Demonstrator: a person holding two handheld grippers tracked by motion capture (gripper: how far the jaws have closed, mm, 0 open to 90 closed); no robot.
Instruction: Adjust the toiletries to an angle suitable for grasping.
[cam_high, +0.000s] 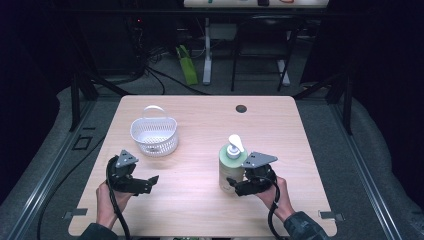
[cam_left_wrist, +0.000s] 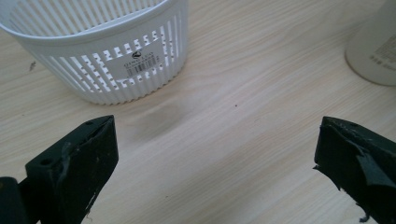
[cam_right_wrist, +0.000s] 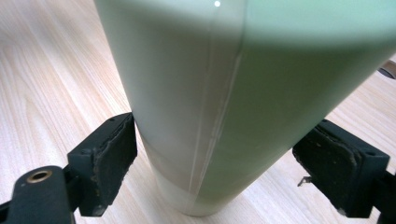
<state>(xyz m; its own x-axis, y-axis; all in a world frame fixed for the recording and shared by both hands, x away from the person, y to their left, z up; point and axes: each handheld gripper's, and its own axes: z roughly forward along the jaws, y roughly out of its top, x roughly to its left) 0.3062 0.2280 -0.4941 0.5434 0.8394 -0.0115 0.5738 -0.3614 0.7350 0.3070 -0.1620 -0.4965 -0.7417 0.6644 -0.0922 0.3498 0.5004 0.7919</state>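
On the wooden surface (cam_high: 200, 125), a white basket (cam_high: 154, 135) stands apart from a green pump bottle (cam_high: 231, 167), clamped low by the right hand-held gripper (cam_high: 234, 184); the left hand-held gripper (cam_high: 152, 181) gapes wide, holding nothing.

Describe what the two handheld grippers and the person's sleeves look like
Both the left gripper and the right gripper are black, blocky tools, each topped by a grey three-cornered plate with small holes. A black cable loops from each back toward the person. Up close, the jaw pads look worn and rough-edged. A dark sleeve covers the right wrist.
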